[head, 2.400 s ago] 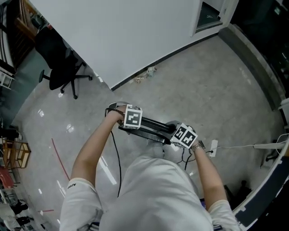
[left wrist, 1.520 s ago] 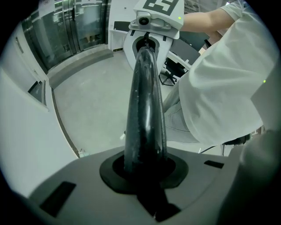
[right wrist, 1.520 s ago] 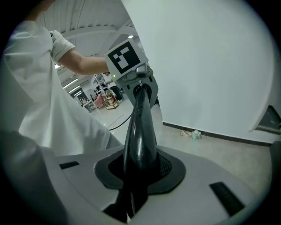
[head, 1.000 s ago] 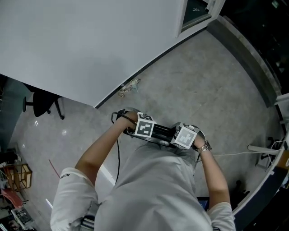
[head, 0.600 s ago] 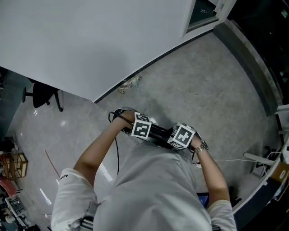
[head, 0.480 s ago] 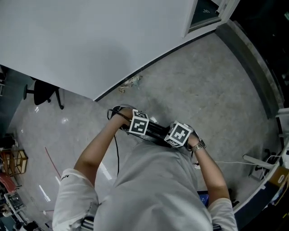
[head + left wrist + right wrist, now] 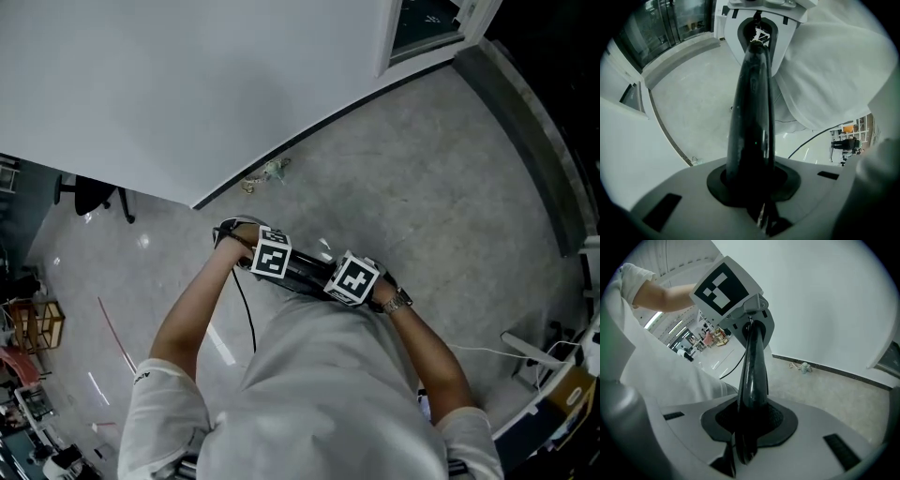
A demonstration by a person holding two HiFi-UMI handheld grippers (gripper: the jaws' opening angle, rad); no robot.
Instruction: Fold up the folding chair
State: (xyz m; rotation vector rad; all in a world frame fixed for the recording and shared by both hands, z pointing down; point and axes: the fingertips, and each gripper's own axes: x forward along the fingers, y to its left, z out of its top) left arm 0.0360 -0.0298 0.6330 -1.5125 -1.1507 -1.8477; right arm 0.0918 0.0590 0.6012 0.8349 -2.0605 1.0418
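Folding chair (image 7: 305,273): its black rail hangs crosswise at the person's waist, above the floor (image 7: 422,187). The long axis runs from left gripper (image 7: 271,257) to right gripper (image 7: 351,279). Both pairs of fingers (image 7: 790,180) pinch the rail near opposite ends, equally placed. The right pair has just tightened.

two tools (image 7: 753,185) (image 7: 749,420), one folding chair (image 7: 306,270)

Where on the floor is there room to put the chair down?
The widest bare patch is the grey floor ahead, between the white wall and the dark curb. Small litter lies at the wall's foot. It is crowded at the left edge, by the office chair and rack, and at lower right, with a white cable.
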